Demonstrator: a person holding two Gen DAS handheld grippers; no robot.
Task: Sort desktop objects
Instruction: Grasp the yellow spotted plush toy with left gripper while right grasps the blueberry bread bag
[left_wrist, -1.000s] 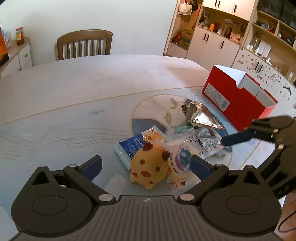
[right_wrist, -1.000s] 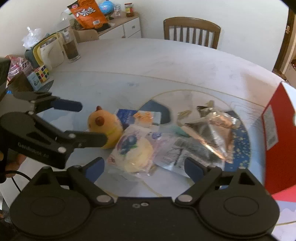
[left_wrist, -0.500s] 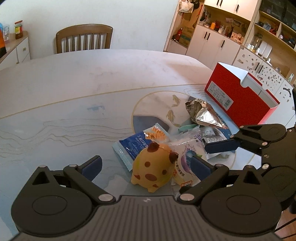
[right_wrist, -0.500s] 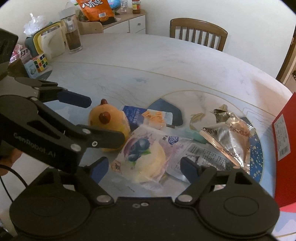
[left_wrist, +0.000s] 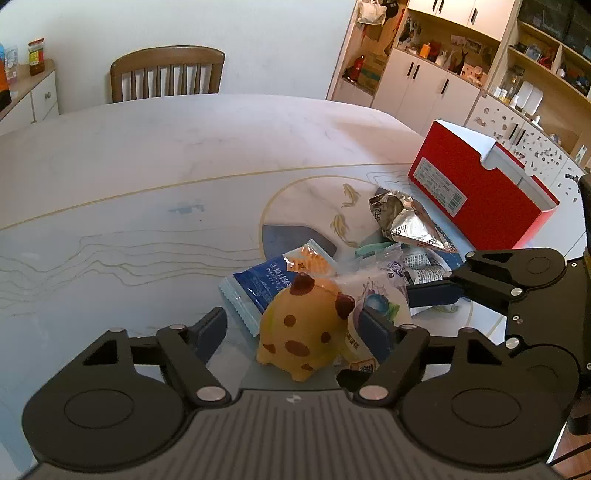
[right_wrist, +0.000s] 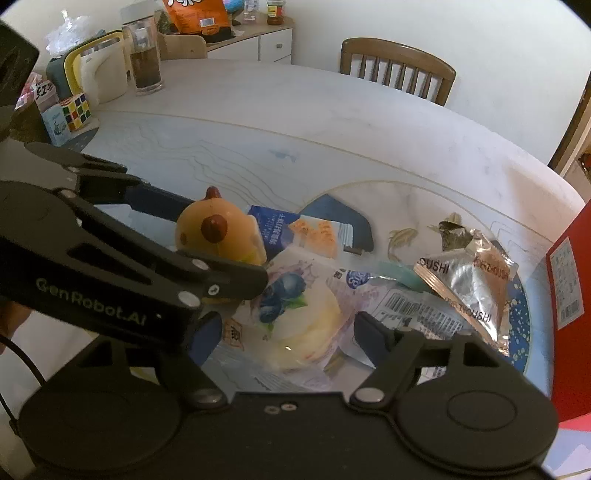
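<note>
Yellow spotted toy (left_wrist: 303, 328), one, sits among four snack packets.

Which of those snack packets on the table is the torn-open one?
The crinkled silver foil packet, lying nearest the red box. Its top is ripped and crumpled; the blue packet and blueberry bun packet look sealed.

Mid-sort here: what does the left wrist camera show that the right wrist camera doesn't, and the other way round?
Only the left wrist view shows the red box's open top and the wall cabinets.
Only the right wrist view shows the puzzle cube, glass jar and orange snack bag.
Both show the spotted yellow toy between the left hand-held gripper's fingers, the blueberry bread packet, foil pouch and chair.
</note>
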